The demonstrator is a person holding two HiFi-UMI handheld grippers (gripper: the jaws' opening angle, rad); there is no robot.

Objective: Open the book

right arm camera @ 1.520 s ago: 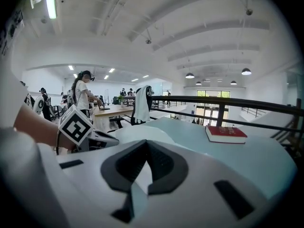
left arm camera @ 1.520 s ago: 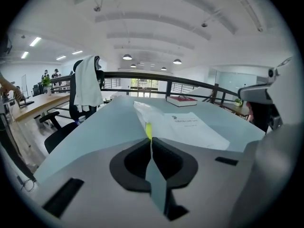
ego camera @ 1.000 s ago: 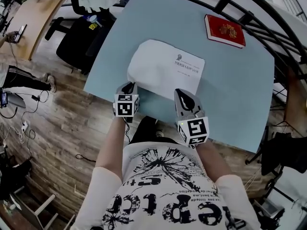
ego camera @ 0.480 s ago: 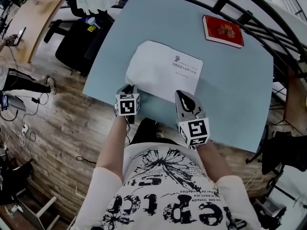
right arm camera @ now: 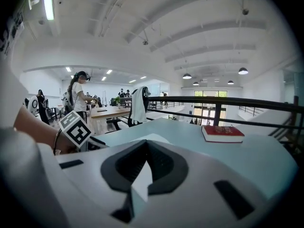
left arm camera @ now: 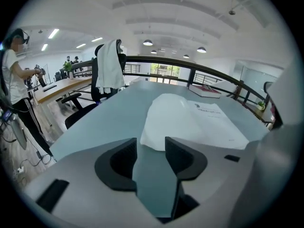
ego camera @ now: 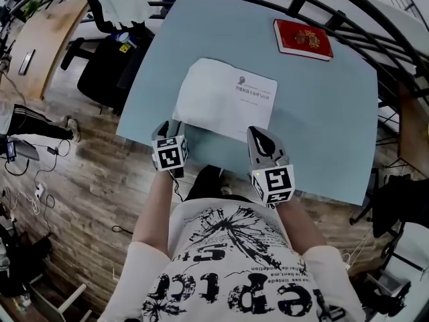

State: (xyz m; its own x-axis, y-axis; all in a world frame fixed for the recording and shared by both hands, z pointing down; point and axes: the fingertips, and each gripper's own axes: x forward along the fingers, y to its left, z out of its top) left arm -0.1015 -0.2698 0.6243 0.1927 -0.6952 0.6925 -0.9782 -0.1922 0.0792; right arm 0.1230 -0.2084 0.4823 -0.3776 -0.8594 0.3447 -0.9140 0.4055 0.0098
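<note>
Book [ego camera: 224,99]: white, lying on the table [ego camera: 322,126] with the printed page up, just ahead of both sets of fingers. Left gripper [left arm camera: 150,146]: jaws opening, nothing between them but bare table. The book's near left corner sits just past the tips. Right gripper [right arm camera: 146,144]: tips pressed together at the book's near right edge. White paper shows through the slit below them; can't tell if it's nipped. Further out, well beyond the right gripper: closed red book [ego camera: 303,39] near the table's far edge, by the black railing [ego camera: 348,12].
</note>
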